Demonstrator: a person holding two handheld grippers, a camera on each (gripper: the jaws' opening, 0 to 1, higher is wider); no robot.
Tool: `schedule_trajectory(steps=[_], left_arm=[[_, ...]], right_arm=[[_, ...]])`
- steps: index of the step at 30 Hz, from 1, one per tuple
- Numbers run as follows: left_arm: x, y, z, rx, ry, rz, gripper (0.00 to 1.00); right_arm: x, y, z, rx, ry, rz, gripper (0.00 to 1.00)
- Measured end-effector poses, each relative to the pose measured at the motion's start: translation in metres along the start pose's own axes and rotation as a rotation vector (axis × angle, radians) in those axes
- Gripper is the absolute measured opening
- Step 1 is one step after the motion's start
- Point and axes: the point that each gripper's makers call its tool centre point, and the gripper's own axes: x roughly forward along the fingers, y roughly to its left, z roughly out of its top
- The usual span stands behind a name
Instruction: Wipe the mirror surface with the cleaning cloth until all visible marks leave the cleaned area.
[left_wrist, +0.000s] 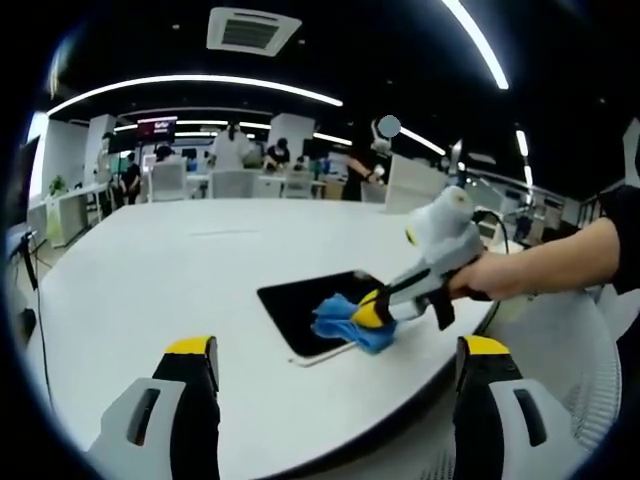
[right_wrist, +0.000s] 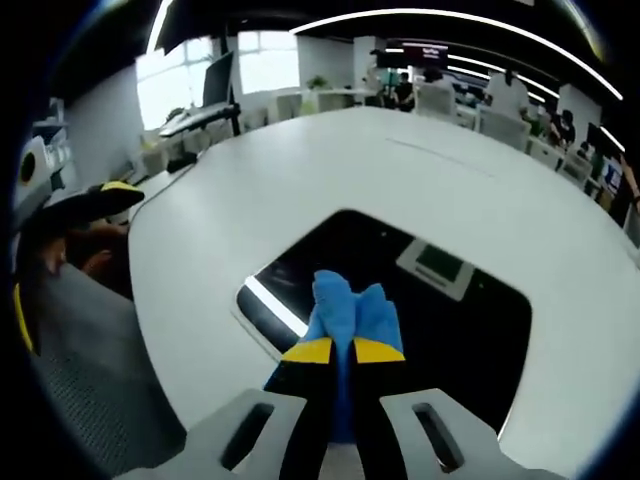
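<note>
White counter (left_wrist: 150, 280) carries the dark mirror (right_wrist: 440, 320) near its edge, where the right tongs (right_wrist: 343, 352), clamped on the blue cloth (right_wrist: 350, 305), press it to the glass mid-wipe; left tongs (left_wrist: 340, 360) hover wide open, empty; marks unclear.

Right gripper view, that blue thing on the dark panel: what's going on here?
A person is wiping a mirror lying flat on a white table. The right gripper is shut on a blue cleaning cloth and presses it onto the mirror near its edge. The left gripper is open, holds nothing, and hangs back over the table's near edge. Whether marks remain cannot be told.
</note>
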Motion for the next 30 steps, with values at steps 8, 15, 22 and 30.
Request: schedule_trajectory(steps=[8, 15, 22, 30], left_arm=[[0.0, 0.0, 0.0, 0.0, 0.003, -0.002, 0.98], [0.0, -0.001, -0.002, -0.002, 0.012, -0.005, 0.98], [0.0, -0.002, -0.002, -0.004, 0.012, -0.015, 0.96], [0.001, -0.002, -0.001, -0.006, 0.008, -0.017, 0.95]], right_arm=[[0.01, 0.019, 0.01, -0.03, -0.001, 0.03, 0.0], [0.021, 0.04, 0.02, -0.034, -0.004, 0.079, 0.0], [0.03, 0.057, 0.029, -0.038, -0.013, 0.113, 0.0], [0.031, 0.057, 0.03, -0.025, -0.035, 0.129, 0.0]])
